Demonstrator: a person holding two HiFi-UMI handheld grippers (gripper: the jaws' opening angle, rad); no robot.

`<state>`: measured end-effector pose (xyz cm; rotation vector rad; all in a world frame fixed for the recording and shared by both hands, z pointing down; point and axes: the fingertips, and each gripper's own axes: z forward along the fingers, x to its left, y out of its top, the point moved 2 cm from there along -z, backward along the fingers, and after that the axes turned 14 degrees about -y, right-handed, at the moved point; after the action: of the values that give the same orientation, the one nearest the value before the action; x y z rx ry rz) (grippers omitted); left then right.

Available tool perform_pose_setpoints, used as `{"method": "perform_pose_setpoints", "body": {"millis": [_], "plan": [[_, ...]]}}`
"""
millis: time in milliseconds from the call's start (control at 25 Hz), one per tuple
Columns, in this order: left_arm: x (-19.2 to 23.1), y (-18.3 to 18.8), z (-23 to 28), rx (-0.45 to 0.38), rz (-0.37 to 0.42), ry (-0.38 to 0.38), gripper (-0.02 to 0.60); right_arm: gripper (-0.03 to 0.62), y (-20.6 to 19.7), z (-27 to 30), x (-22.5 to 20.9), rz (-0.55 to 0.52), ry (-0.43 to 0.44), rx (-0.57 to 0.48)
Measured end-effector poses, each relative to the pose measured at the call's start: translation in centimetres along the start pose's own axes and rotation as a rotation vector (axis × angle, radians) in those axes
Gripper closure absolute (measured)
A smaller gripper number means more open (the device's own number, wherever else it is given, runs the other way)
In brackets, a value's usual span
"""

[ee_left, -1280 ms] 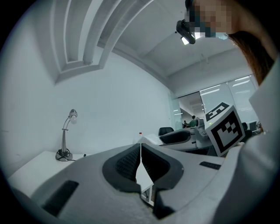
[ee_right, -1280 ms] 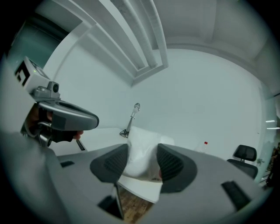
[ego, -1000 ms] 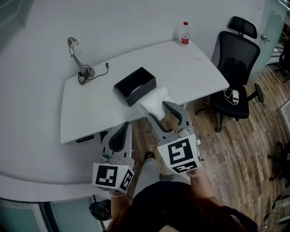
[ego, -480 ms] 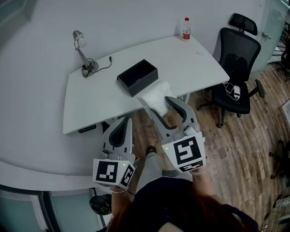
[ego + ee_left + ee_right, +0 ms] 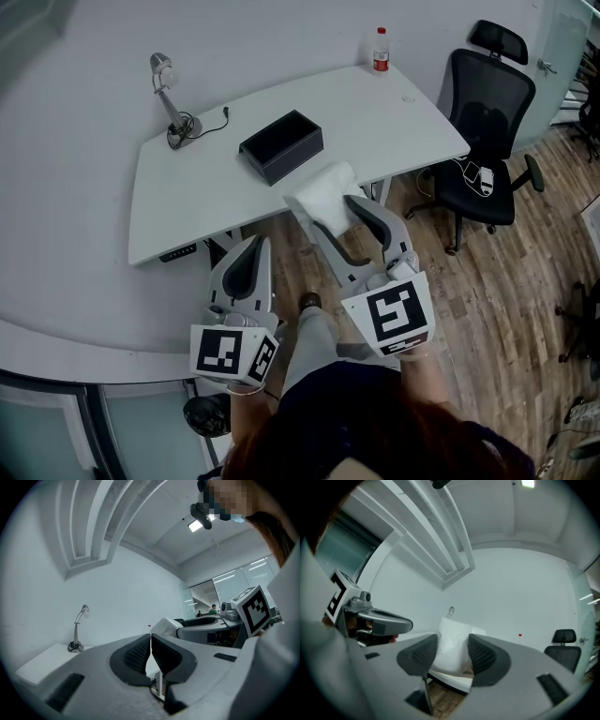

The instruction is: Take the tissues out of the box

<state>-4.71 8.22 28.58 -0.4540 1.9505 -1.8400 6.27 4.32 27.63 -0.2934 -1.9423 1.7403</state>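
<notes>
Holding a soft white plastic-wrapped pack of tissues (image 5: 323, 187) in the right gripper (image 5: 330, 211), out of its box.
Nearest, the left gripper (image 5: 150, 644) points level with its ribbed pads pressed together and nothing between them. Beside it, the right gripper's jaws pinch the tissue pack from both sides, in the air by the near edge of the white curved tabletop (image 5: 187, 211). Just past that, the open black rectangular box (image 5: 281, 147) sits near the tabletop's middle, apart from the pack. A silver desk lamp (image 5: 169, 94) stands at the far left corner, a clear bottle with a red cap (image 5: 380, 49) at the far right corner, and a black mesh office chair (image 5: 492, 103) beyond the right edge.
</notes>
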Motion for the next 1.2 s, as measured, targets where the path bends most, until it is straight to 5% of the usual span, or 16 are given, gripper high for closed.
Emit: {"method": "perform_pose_setpoints", "body": {"millis": [1200], "plan": [[-1.2, 0.3, 0.3, 0.021, 0.03, -0.022, 0.555, 0.381, 0.2, -1.4, -0.3, 0.023, -0.003, -0.018]]}}
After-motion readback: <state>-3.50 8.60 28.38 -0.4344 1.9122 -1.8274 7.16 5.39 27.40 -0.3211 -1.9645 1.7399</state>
